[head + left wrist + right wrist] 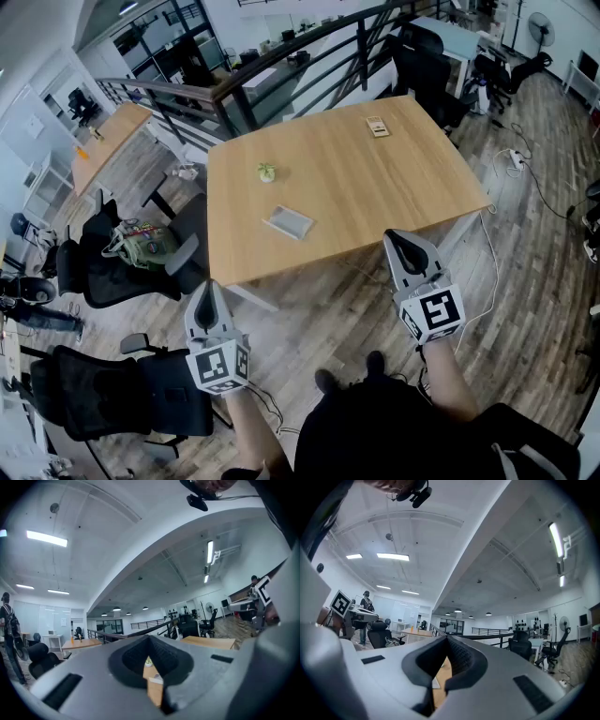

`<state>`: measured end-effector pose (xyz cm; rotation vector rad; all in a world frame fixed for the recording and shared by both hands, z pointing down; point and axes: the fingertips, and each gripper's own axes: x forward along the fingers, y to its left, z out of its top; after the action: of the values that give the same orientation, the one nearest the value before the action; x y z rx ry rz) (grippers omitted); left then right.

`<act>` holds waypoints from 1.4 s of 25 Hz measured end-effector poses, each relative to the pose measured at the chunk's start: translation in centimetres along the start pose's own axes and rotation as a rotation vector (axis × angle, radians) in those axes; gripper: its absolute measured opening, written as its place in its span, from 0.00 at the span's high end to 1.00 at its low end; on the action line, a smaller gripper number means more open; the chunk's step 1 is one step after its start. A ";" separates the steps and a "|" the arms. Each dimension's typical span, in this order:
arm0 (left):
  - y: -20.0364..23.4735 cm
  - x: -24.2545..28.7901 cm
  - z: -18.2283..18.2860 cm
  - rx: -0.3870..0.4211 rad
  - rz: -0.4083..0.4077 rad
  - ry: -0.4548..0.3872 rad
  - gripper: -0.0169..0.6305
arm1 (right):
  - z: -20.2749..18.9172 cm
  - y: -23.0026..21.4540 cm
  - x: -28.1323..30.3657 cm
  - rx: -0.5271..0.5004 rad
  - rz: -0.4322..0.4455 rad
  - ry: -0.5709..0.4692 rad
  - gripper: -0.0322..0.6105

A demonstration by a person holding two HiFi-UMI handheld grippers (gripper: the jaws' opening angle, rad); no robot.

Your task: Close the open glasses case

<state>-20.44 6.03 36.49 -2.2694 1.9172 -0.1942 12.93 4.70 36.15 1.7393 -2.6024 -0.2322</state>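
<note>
The glasses case (289, 222), a flat pale grey thing, lies near the front of the wooden table (375, 187). Both grippers hang in front of the table's near edge, over the floor and well short of the case. My left gripper (208, 289) is at the lower left and is shut with nothing in it. My right gripper (397, 240) is at the table's front right and is also shut and empty. In the left gripper view, the case (156, 680) shows small through the slot under the closed left gripper (150, 638). The right gripper (447, 639) points level at the table.
A small green object (267, 172) sits left of the table's middle and a small flat item (377, 126) lies at its far side. Black office chairs (122, 272) stand on the left. A dark railing (281, 66) runs behind the table. Cables (514, 159) trail on the floor at right.
</note>
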 end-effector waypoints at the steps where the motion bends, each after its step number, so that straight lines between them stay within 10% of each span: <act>1: -0.1 0.2 0.1 0.001 0.001 -0.001 0.97 | 0.1 -0.1 0.1 0.007 -0.003 -0.002 0.93; 35: -6.3 6.9 0.9 0.047 0.027 0.048 0.97 | -5.7 -7.6 2.0 0.126 0.030 0.049 0.92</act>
<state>-12.99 0.27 36.90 -2.2275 1.9446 -0.2899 19.61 -0.71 40.71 1.7169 -2.6596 -0.0247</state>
